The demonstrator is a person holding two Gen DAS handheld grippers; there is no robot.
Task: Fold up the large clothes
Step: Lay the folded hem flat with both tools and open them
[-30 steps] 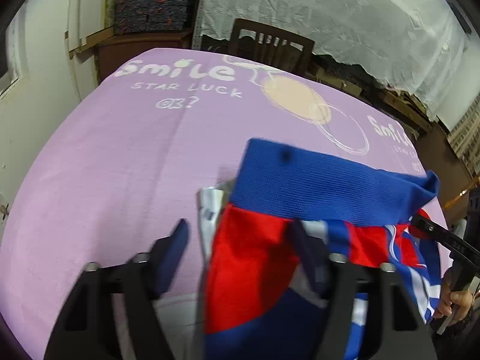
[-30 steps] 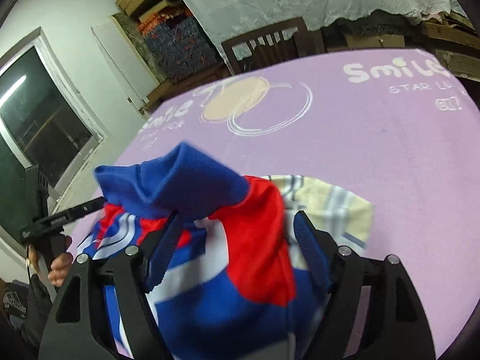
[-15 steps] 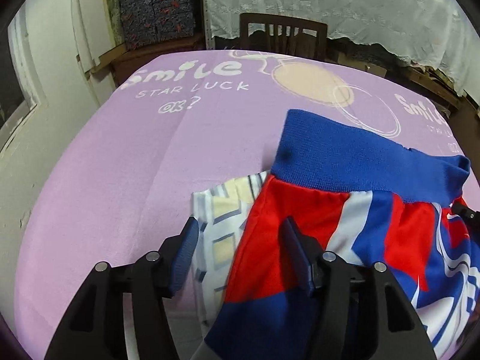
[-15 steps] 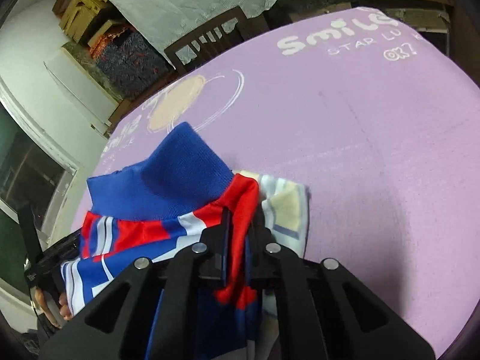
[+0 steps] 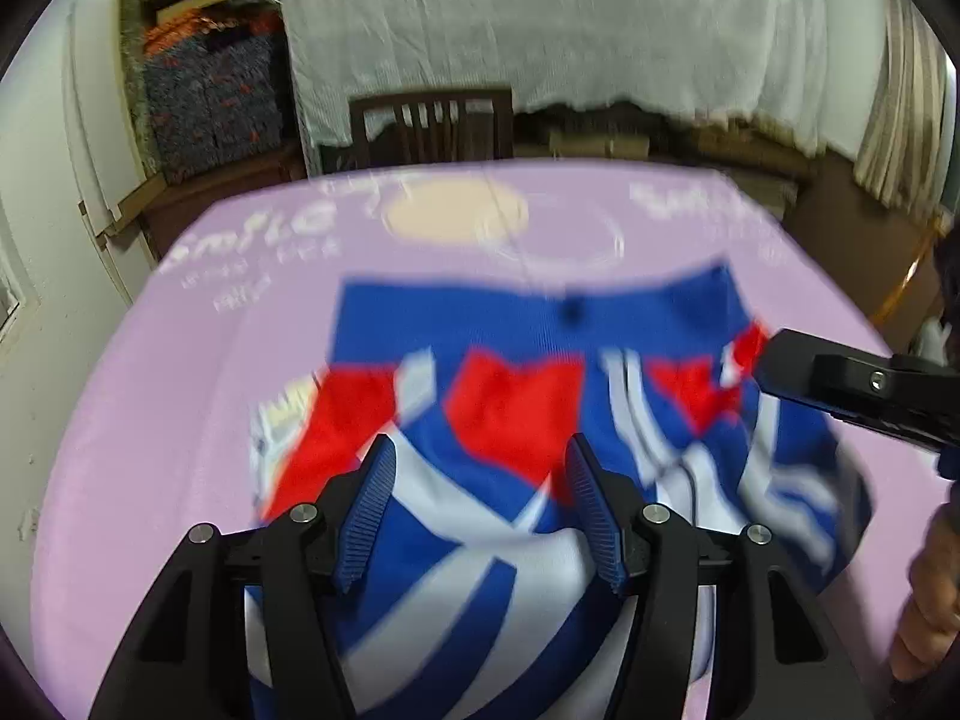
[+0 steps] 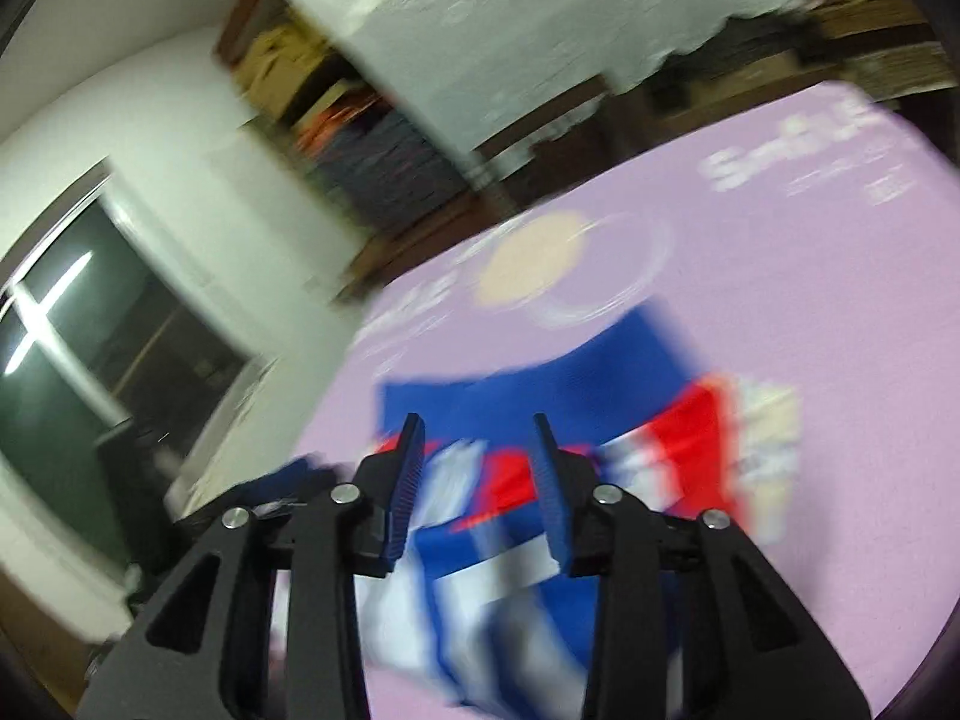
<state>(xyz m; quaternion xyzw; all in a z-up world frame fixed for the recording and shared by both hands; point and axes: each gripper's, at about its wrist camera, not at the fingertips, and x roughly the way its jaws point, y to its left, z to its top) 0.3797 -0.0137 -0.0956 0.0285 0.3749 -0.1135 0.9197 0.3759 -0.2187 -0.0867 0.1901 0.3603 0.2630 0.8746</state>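
A red, white and blue jersey (image 5: 516,396) with a blue ribbed hem lies folded on the purple table cover (image 5: 180,396). It also shows in the right wrist view (image 6: 540,396), blurred. My left gripper (image 5: 480,468) is open above the jersey's near part, holding nothing. My right gripper (image 6: 477,438) is open and empty above the jersey; it shows in the left wrist view (image 5: 840,378) at the jersey's right edge. A pale checked cloth (image 5: 282,414) sticks out from under the jersey.
A dark wooden chair (image 5: 432,120) stands behind the table's far edge. White lace cloth (image 5: 540,30) covers furniture behind it. Stacked fabrics (image 5: 210,96) fill shelves at the back left. A white wall and a dark window (image 6: 90,348) are on the left.
My right gripper was shut on the jersey's red edge half a second ago and has opened and pulled back. The jersey now lies spread flat. My left gripper has drawn back and up.
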